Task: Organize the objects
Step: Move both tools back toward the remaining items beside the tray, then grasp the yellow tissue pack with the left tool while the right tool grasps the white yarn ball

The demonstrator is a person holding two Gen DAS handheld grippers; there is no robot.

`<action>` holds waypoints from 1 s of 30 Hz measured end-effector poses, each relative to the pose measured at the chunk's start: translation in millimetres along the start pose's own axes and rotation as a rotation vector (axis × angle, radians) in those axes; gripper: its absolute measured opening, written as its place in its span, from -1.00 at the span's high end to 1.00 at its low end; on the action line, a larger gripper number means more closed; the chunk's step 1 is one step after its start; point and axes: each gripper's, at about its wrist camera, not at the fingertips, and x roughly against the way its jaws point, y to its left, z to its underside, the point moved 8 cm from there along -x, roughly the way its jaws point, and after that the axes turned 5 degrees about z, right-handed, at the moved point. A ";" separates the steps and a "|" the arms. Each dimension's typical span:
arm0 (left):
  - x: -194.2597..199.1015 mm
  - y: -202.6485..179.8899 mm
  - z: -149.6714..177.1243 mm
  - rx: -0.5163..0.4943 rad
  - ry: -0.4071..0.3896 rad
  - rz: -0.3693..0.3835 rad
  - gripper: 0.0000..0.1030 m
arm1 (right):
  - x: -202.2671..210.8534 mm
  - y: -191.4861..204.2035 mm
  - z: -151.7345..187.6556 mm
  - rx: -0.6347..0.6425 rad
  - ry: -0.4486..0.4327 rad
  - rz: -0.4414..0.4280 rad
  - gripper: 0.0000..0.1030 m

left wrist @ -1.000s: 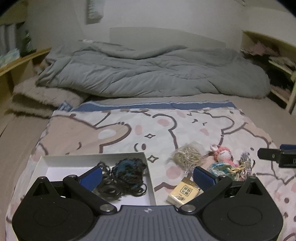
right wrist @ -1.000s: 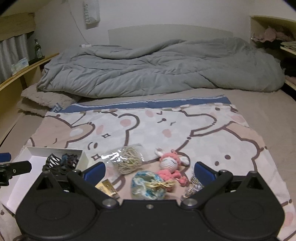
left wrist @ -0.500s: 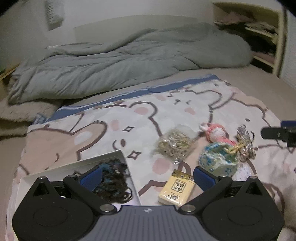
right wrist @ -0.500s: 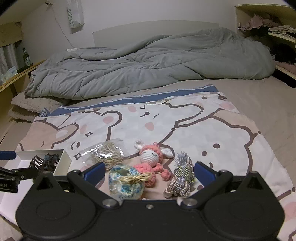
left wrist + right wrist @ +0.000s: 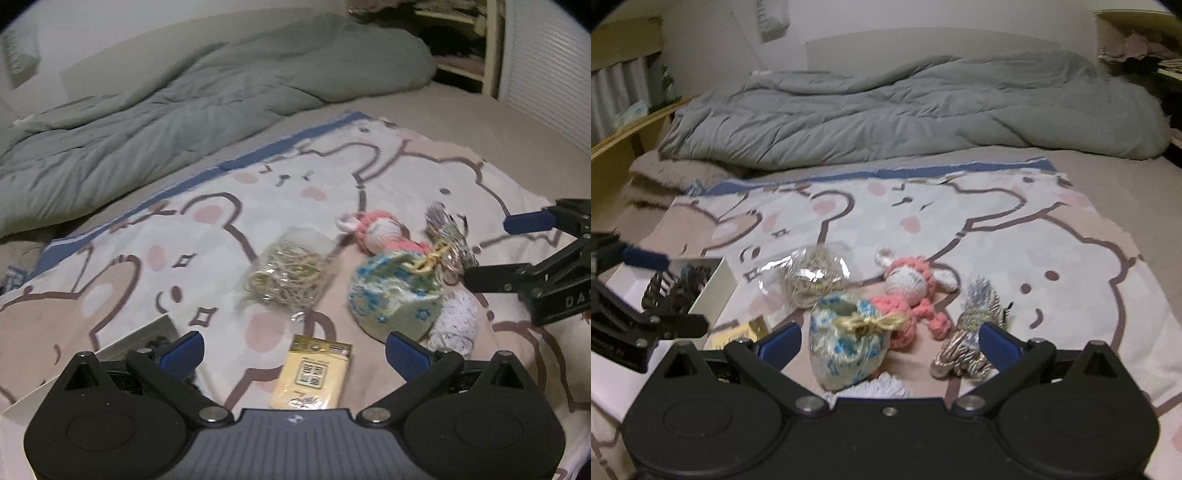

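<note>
Small objects lie on a bear-print sheet [image 5: 1015,236]. A yellow packet [image 5: 312,373] lies between the fingers of my open left gripper [image 5: 295,349]. Beyond it are a clear bag of beige bands [image 5: 286,273], a blue-green drawstring pouch [image 5: 395,295], a pink crochet doll [image 5: 380,232], a metallic tassel [image 5: 447,229] and a white knit piece [image 5: 456,325]. My right gripper [image 5: 890,339] is open over the pouch [image 5: 846,339], with the doll [image 5: 910,291] and tassel [image 5: 975,325] near it. A white box [image 5: 713,291] at the left holds dark hair ties [image 5: 676,288].
A rumpled grey duvet [image 5: 905,110] covers the far half of the bed. A wooden ledge [image 5: 631,133] runs along the left. Shelves [image 5: 458,44] with clutter stand at the right. Each gripper shows in the other's view: right [image 5: 487,251], left [image 5: 665,288].
My left gripper has swung right, away from the box, and now frames the yellow packet. My right gripper has moved closer over the pouch. No object has been taken up.
</note>
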 end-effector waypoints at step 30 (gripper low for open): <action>-63.1 -8.4 32.0 0.109 0.305 0.250 -0.71 | -45.3 26.4 50.9 0.240 0.253 -0.150 -0.83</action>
